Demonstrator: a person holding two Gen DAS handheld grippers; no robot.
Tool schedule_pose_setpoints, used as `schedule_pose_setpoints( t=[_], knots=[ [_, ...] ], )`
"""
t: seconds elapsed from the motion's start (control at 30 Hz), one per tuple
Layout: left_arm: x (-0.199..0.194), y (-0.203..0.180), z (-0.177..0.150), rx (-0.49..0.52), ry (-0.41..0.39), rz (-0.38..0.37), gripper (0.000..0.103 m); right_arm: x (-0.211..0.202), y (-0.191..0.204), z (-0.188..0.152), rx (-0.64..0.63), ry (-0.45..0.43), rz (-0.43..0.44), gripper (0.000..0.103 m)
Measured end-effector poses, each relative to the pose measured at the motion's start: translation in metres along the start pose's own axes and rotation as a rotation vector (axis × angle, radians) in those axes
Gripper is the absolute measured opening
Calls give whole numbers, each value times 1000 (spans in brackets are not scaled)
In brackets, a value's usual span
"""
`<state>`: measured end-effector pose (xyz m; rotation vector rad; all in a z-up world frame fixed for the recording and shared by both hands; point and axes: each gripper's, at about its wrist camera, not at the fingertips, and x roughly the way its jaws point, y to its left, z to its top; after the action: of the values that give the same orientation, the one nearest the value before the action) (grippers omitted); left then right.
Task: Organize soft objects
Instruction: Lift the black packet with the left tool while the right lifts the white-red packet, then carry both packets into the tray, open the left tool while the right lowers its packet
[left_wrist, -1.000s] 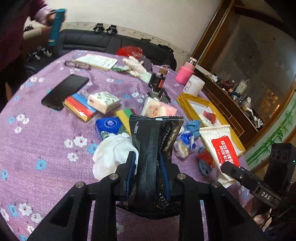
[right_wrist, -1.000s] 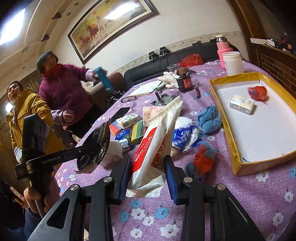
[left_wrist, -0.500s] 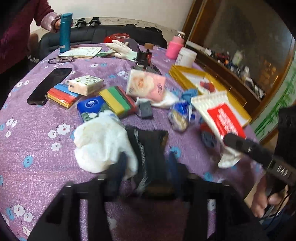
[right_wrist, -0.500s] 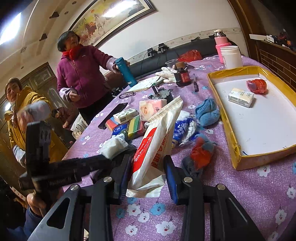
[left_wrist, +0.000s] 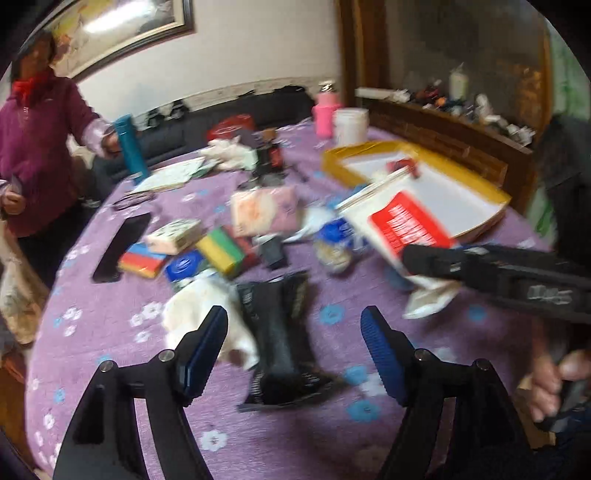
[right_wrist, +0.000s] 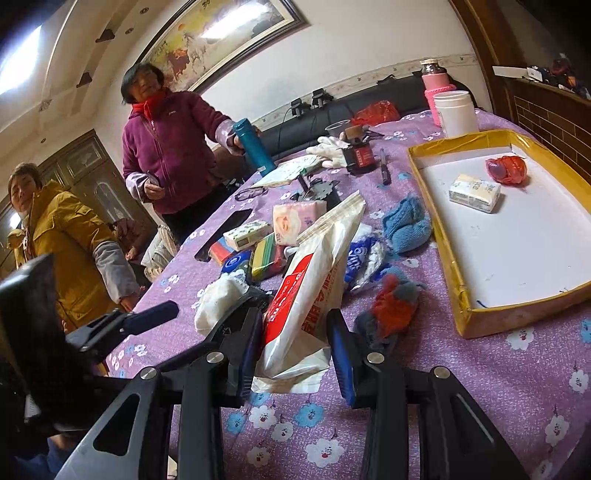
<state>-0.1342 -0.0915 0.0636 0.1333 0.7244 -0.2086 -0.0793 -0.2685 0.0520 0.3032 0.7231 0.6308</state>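
Between my left gripper's (left_wrist: 293, 325) blue pads the black pouch (left_wrist: 279, 328) lies flat on the purple flowered tablecloth (left_wrist: 110, 350); the jaws have just been opening and now stand wide, neither pad touching the pouch, which rests against a crumpled white cloth (left_wrist: 199, 310) on its left side. On my right gripper (right_wrist: 295, 343) the pads are closed on the lower end of a white bag with a red label (right_wrist: 310, 280), which rises tilted away from me above the table. Just beside its right pad I see a red and grey knitted piece (right_wrist: 391, 310), and farther off a blue knitted piece (right_wrist: 406, 221). Behind the bag sit a blue-printed wrapper (right_wrist: 360, 258), a pink tissue pack (right_wrist: 297, 221) and striped sponges (right_wrist: 266, 254). The yellow-rimmed tray (right_wrist: 436, 229) at the right holds a small tissue pack (right_wrist: 474, 192) and a red bundle (right_wrist: 506, 170). A person in a maroon jacket (right_wrist: 166, 147) stands at the far edge holding a teal bottle (right_wrist: 253, 146).
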Motion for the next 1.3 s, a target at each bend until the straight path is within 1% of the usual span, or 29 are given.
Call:
schedule_pose_setpoints(
  t=[0.03,0.07,0.1,0.13,0.17,0.2,0.27,0.3,0.4,0.47,0.5,0.53,0.57,0.67,0.77,0.87,1.0,1.17,1.3],
  knots=[
    [1,4,1,-10,10,-31,73,-2,0,0,2,-4,-1,39],
    [5,9,0,-27,18,-44,68,-4,-1,0,2,-6,-2,39],
    [12,16,0,-47,32,-37,62,-4,-1,-1,2,-7,-1,39],
    [19,22,-1,-63,52,-34,50,-4,-1,-1,1,-7,0,39],
    [29,29,-2,-90,88,-54,42,-4,-1,-2,1,-5,1,40],
    [35,31,-3,-109,106,-73,40,-3,-1,-2,0,-1,3,40],
    [46,34,-4,-125,130,-91,40,-1,-1,-3,2,4,6,40],
    [52,35,-5,-125,141,-77,40,0,-2,-4,3,6,7,40],
    [69,34,-5,-128,187,-77,40,2,-5,-4,9,9,7,40],
    [79,30,-8,-131,214,-62,41,2,-6,-4,12,9,6,40],
    [79,28,-8,-126,202,-51,41,2,-7,-4,13,8,6,40],
    [80,27,-9,-125,200,-45,39,2,-8,-4,14,8,6,40],
    [78,26,-8,-133,192,-40,33,1,-8,-4,16,7,6,40],
    [67,24,-5,-142,161,-26,31,-1,-10,-4,19,2,7,40],
    [56,24,3,-163,135,-63,31,-6,-12,-3,22,-12,11,40],
    [45,21,14,-161,106,-87,31,-9,-13,-1,23,-22,12,40],
    [38,13,35,-161,81,-138,31,-20,-18,8,26,-52,5,40],
    [42,-7,62,-129,57,-171,31,-37,-37,25,48,-106,-33,40],
    [57,-29,81,-106,62,-206,31,-49,-57,41,66,-145,-67,39]
  ],
)
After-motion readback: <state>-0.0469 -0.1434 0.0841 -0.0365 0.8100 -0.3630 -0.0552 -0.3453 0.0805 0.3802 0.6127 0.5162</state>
